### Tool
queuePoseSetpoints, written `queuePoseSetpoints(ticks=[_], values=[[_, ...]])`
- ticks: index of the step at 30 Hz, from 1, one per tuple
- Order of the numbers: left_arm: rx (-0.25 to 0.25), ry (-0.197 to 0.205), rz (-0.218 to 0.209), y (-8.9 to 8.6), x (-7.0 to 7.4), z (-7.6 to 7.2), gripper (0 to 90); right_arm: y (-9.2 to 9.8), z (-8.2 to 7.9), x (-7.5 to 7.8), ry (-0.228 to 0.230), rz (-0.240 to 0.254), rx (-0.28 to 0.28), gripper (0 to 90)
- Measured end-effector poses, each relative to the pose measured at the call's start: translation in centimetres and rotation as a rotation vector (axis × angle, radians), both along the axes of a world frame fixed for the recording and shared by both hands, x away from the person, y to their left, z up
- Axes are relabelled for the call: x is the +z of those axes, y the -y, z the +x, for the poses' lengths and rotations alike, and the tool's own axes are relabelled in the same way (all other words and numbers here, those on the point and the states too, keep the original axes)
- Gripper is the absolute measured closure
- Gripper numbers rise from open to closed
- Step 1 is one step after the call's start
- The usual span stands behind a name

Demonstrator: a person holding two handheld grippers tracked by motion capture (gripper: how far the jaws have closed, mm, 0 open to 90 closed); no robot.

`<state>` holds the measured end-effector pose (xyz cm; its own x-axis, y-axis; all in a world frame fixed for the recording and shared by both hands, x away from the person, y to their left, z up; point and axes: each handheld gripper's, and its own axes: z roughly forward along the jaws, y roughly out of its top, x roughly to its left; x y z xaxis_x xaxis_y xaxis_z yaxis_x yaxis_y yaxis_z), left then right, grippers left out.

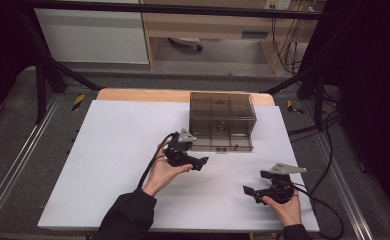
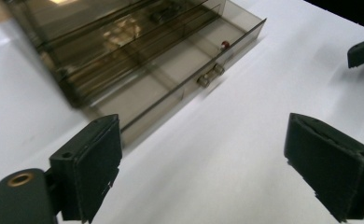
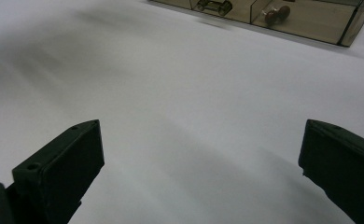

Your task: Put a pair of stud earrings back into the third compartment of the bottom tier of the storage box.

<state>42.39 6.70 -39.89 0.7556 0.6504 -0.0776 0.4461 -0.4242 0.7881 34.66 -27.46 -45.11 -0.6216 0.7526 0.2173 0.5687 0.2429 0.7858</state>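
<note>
The left tool [image 1: 203, 161] has its jaws spread wide with nothing between them; in the left gripper view only bare white table [image 1: 113, 150] lies in the gap. It hangs just in front of the smoky clear drawer box [image 1: 222, 120], near the box's left front corner, and points to the right across the box's front. The box is the landmark here: it stands at the far middle of the table, and its lowest drawer [image 2: 180, 88] is pulled out toward the person. A small handle [image 2: 210, 74] sits on the drawer's front wall, and a small red-and-white object [image 3: 277, 15] lies inside one of its compartments; what it is I cannot tell.

The right tool [image 1: 250, 191] is well in front of the box and to its right, low over the table, its jaws also wide apart and empty, pointing left.

My reading is that the drawer-opening step is done and the left tool has let go of the handle. The next move would likely be reaching into the open drawer for the small object, or pushing the drawer shut. Either calls for lining the jaws up carefully with a small target beside thin clear walls.

No brand, label or writing can be read on the box or the tools.
</note>
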Motion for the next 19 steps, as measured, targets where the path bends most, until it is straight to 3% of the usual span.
queuePoseSetpoints(ticks=[7, 19], values=[[0.022, 0.042, 0.013, -4.0, -0.3, -2.0, 8.5, 0.0, 0.0, 0.0, -0.002, -0.005, -0.003, 0.6], [0.066, 0.021, -0.012, -10.4, -1.7, -4.5, 8.5, 0.0, 0.0, 0.0, -0.006, -0.006, -0.009, 0.6]])
